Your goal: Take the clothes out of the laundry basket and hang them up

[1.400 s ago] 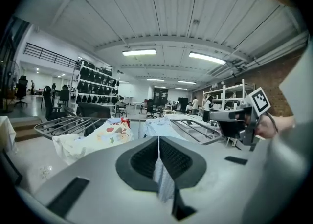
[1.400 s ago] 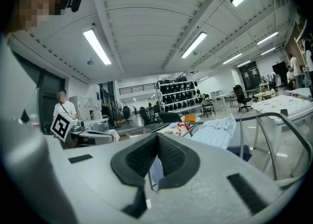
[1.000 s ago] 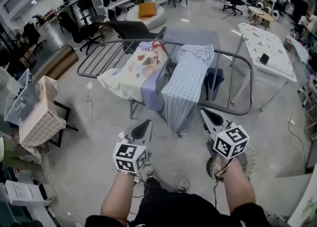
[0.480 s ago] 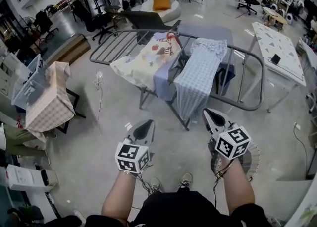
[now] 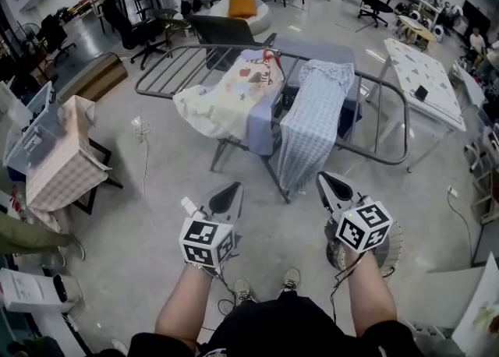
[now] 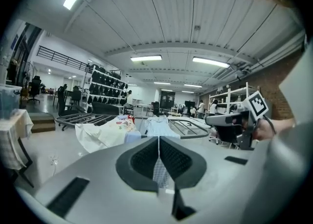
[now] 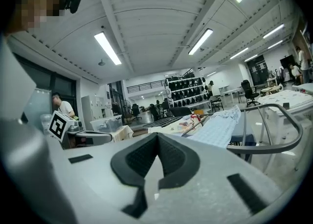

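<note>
Seen from above, a person stands on bare grey floor (image 5: 148,223) holding a pair of tongs in each hand, both pointing at a metal rack (image 5: 168,73) just ahead.

The left tongs (image 5: 232,190) are closed with nothing between them; in the left gripper view their dark pads (image 6: 146,159) meet in a thin line. The right tongs (image 5: 323,180) are closed and empty too, their pads (image 7: 168,157) meeting at the tip.

Three clothes hang over the middle of the rack. A cream cloth (image 5: 222,98) with small prints lies on the left, its lower edge spread wide. A checked cloth (image 5: 312,118) hangs on the right, and its hem drops nearest to the person. A lilac cloth (image 5: 261,125) shows between the two. The slats at the rack's left end are bare, and so is the curved rail (image 5: 400,125) at its right end.

The basket (image 5: 394,245), white and slatted, sits on the near side of the rack, mostly hidden under the right hand.

Open floor lies between the person and the rack and runs on to the rack's left. Further left of the rack stands a small table (image 5: 54,180) under a checked cover. Right of the rack a white table (image 5: 421,67) stands close to the rail. Behind the rack is a dark chair (image 5: 222,32).
</note>
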A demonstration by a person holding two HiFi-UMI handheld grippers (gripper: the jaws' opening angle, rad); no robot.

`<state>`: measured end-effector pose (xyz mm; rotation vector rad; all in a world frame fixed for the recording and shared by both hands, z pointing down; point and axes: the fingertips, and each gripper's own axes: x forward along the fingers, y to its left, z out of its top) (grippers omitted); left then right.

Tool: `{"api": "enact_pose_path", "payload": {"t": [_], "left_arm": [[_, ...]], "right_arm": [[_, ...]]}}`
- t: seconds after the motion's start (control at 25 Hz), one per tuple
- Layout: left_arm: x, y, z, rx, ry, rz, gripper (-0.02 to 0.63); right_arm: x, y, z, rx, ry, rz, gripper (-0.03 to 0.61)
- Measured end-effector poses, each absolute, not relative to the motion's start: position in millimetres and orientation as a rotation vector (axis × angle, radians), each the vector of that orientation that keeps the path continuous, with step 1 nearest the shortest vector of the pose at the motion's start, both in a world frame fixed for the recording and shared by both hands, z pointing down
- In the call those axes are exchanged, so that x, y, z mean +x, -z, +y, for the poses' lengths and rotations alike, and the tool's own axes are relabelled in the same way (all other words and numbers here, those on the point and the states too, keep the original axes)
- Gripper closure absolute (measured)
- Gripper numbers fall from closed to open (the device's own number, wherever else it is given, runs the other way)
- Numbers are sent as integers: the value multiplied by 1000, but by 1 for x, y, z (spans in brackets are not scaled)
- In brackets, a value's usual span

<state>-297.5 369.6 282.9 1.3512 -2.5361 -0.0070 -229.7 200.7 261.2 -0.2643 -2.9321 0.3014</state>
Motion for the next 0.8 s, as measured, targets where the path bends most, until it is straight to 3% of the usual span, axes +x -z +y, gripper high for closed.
{"api": "enact_pose_path", "payload": {"t": [0.8], "left_arm": [[-291,-285,404,1508,27,-2441,601]], "right_arm": [[-203,-262,260,-96,-213,-2933,574]]}}
